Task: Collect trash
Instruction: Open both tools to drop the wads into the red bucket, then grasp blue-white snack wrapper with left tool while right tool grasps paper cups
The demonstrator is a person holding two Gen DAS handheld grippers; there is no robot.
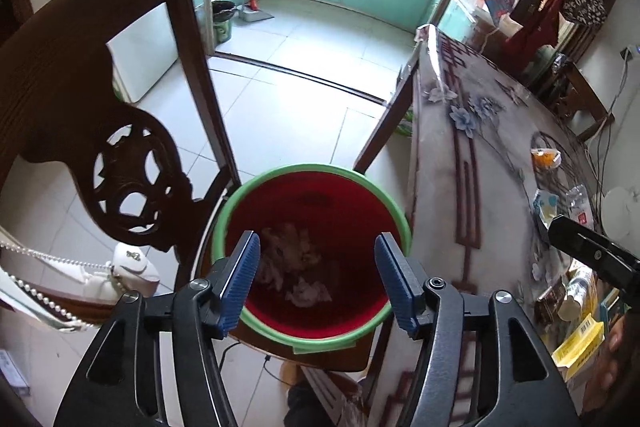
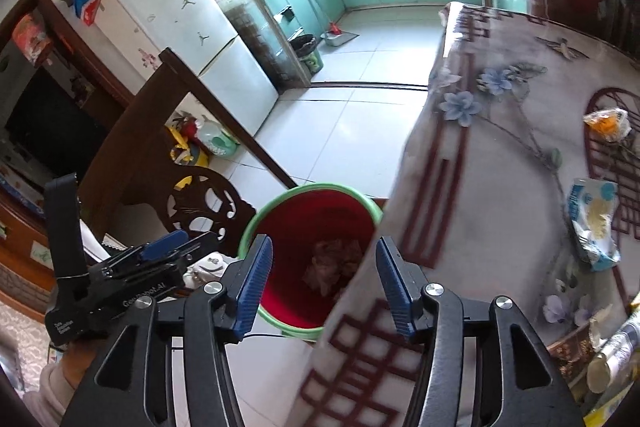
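In the left wrist view the left gripper [image 1: 316, 277] points down over the bin [image 1: 312, 335], a red pail with a green rim standing on the tiled floor [image 1: 304, 99] between a dark carved chair [image 1: 80, 115] and the table [image 1: 480, 155]. Its blue pads [image 1: 240, 283] stand spread with nothing between them; crumpled paper [image 1: 296, 267] lies at the bottom of the bin, seen through the gap. On the table's flowered cloth lie an orange wrapper [image 1: 545, 158], a blue-and-white packet [image 1: 546, 205] and a yellow box [image 1: 580, 347]; part of the other gripper juts in at the right edge. A white bag [image 1: 128, 269] with a bead strap rests on the chair seat. In the right wrist view the right gripper [image 2: 324, 283] hangs over the table edge [image 2: 400, 227], fingers apart and empty, with the bin [image 2: 276, 211] just beyond and below, partly hidden by the cloth. The left gripper [image 2: 160, 251] shows at the left. The orange wrapper [image 2: 606, 123] and the packet [image 2: 592, 223] lie on the table to the right.
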